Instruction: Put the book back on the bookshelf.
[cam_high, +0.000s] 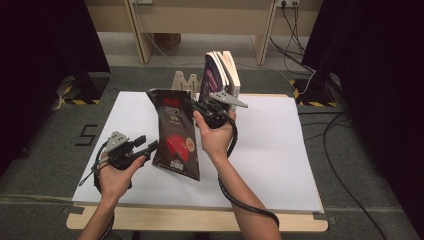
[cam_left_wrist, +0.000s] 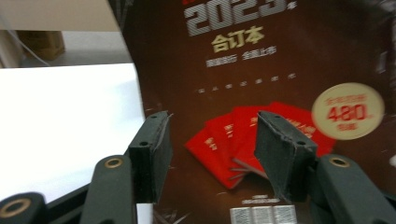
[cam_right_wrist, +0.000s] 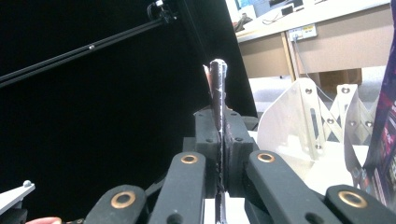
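Right gripper (cam_high: 200, 111) has its jaws clamped tight on the dark book's (cam_high: 175, 132) top edge, holding it up above the white surface (cam_high: 280, 150). Left gripper (cam_high: 150, 146), at the book's 9 o'clock, jaws wide apart, gripping nothing.

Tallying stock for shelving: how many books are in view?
3 visible, maybe more hidden: a dark-covered book held up in the right gripper, and two books upright in the white rack at the table's far edge.
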